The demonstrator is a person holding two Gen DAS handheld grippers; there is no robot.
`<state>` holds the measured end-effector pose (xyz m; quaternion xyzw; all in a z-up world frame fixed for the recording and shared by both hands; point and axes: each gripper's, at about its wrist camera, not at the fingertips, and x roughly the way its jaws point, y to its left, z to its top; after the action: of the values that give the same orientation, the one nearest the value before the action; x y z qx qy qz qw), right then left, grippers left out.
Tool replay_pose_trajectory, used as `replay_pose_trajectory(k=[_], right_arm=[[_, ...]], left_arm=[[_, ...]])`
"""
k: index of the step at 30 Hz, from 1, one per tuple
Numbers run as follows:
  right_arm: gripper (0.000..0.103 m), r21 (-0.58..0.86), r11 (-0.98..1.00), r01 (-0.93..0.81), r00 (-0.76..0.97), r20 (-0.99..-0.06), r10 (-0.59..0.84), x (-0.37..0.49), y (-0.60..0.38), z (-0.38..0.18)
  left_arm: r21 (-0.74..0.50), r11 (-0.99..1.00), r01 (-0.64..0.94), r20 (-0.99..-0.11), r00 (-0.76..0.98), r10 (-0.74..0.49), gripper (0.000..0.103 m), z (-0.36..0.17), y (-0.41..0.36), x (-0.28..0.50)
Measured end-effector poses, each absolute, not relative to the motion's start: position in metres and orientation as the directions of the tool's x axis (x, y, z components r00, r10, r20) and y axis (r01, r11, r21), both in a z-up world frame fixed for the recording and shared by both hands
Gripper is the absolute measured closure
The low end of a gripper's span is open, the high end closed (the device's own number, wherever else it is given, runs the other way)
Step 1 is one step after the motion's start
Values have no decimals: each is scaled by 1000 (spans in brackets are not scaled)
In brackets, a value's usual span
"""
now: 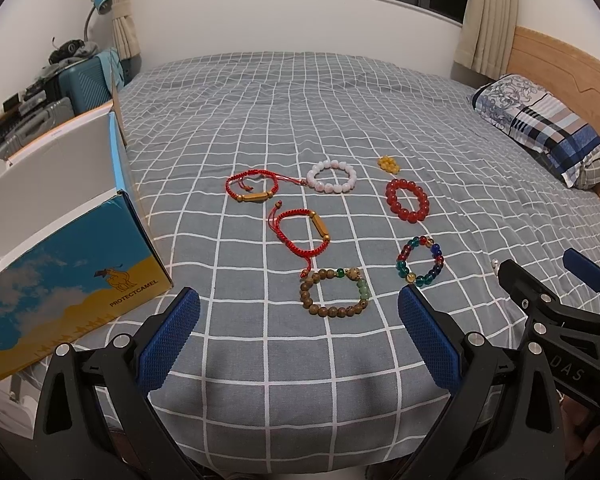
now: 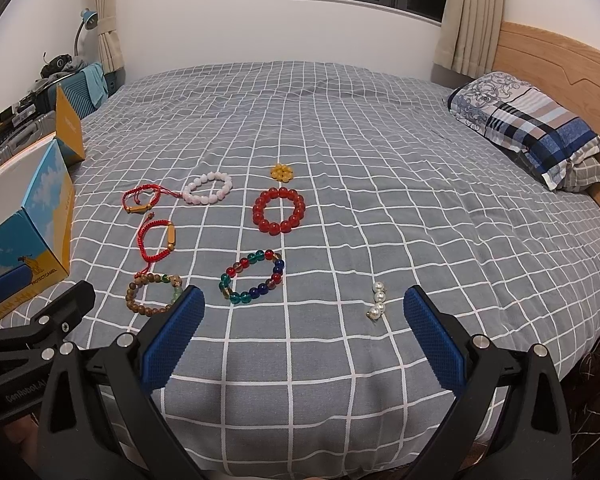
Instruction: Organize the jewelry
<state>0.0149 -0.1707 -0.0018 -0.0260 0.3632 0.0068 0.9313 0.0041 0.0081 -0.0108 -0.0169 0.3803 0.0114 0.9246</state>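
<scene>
Grey bedding with a white grid covers the bed before us, a patterned blue pillow lying far right by the wooden headboard. We hold the left gripper and the right gripper low over the near edge, both with their blue-padded jaws spread wide and holding nothing.

Jewelry lies scattered on the cover: a brown wooden bead bracelet nearest the left gripper, a multicoloured glass bead bracelet to its right, and a short strand of white pearls near the right gripper. Farther off sit two red cord bracelets with gold tubes (one behind the other), a pale pink bead bracelet, a red bead bracelet and a small yellow bead cluster.

At the left stands an open blue-and-yellow cardboard box.
</scene>
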Motion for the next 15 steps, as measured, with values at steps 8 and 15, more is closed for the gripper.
replay_pose_trajectory(k=[8,15], right_arm=[[7,-44,999,-30,737,-676,-7,15,-170,0],[7,-44,999,-30,737,-676,-7,15,-169,-1]], left_arm=[[-21,999,-33,-705,709,9,6,-12,9,4],[-20,999,-35,-707,707,10,6,-12,8,5]])
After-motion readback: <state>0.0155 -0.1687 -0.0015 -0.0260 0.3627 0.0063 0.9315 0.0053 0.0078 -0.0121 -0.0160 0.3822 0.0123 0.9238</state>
